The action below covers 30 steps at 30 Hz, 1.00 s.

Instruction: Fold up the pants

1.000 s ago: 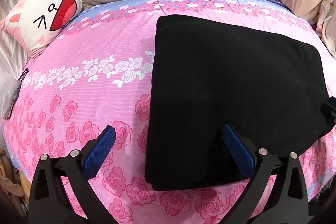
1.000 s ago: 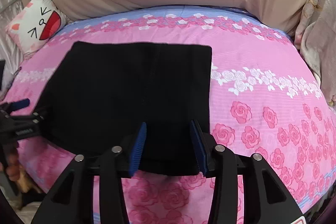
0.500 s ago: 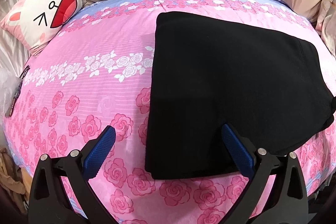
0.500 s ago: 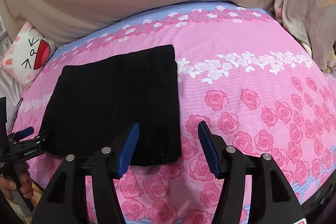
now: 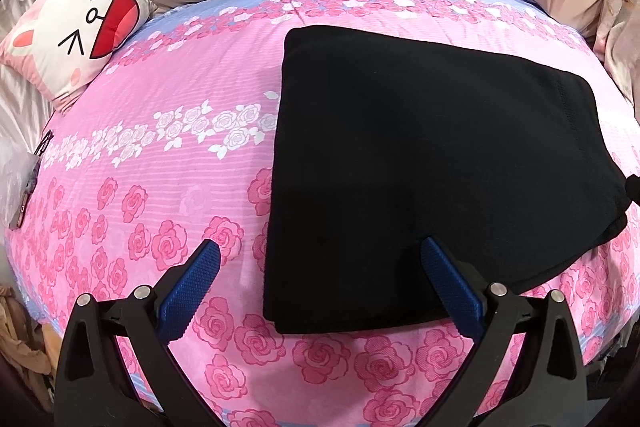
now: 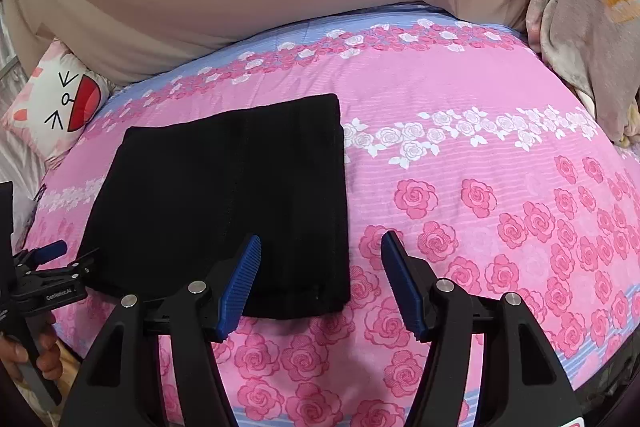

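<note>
The black pants (image 5: 432,163) lie folded flat on the pink bedspread (image 5: 160,155), just ahead of both my tools. My left gripper (image 5: 320,279) is wide apart and holds nothing; my right gripper (image 6: 320,279) is also apart, empty. I think the risk is small: a careless fingertip could catch the near edge and open the fold.

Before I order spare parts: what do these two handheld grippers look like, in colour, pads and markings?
Both match: the left gripper and right gripper have matte black angular arms with triangular cut-outs and silver round pivot bolts. Each finger ends in a flat blue ribbed pad. Small white lettering sits on the left gripper's body in the right wrist view; I can't read it reliably. No cables show.
</note>
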### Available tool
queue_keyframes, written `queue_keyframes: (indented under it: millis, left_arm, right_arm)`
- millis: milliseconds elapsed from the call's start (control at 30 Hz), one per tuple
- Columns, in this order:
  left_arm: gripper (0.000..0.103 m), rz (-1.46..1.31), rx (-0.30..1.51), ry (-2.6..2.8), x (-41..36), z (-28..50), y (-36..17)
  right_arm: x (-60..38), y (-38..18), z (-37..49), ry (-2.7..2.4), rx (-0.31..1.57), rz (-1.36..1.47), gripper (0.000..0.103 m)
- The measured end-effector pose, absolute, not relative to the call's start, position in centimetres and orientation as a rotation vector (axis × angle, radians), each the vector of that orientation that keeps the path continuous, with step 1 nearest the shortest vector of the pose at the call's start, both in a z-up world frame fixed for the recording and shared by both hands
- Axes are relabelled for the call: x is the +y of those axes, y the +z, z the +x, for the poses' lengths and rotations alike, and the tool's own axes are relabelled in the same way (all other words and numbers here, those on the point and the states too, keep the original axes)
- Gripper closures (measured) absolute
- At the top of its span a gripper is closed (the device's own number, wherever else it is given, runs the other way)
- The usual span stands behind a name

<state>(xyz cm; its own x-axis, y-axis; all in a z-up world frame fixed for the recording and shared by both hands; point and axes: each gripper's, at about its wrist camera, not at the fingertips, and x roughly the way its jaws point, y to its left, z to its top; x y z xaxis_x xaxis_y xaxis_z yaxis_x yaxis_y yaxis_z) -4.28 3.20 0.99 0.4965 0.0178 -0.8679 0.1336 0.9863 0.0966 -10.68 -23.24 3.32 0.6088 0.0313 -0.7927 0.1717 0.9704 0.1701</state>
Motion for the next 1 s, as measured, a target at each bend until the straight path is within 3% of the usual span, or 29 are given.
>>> queue_keyframes:
  millis: [200, 300, 467, 733, 933, 1000]
  left_arm:
    - [0.005, 0.131, 1.062, -0.095, 3.2, -4.1, 1.1]
    - [0.005, -0.021, 1.088, -0.207, 4.7, -3.5, 1.3]
    - [0.005, -0.278, 1.161, -0.243, 8.4, -1.8, -0.4]
    - [0.005, -0.262, 1.143, -0.219, 7.7, -1.6, -1.5]
    - [0.005, -0.188, 1.149, -0.284, 5.0, -1.4, -1.6]
    - [0.006, -0.164, 1.145, -0.274, 4.6, -1.3, -1.7]
  right_arm:
    - [-22.9, 3.5, -10.0, -0.070, 0.912, 0.230, 0.041]
    - [-23.0, 3.3, -9.9, -0.076, 0.915, 0.234, 0.034]
    - [-24.2, 1.5, -9.6, -0.032, 0.958, 0.350, 0.033]
    - [-25.3, -1.8, -9.1, 0.036, 1.012, 0.546, 0.022]
    - [-25.0, -2.0, -9.1, 0.075, 0.985, 0.562, 0.022]
    - [-25.0, -2.1, -9.1, 0.085, 0.974, 0.570, 0.027]
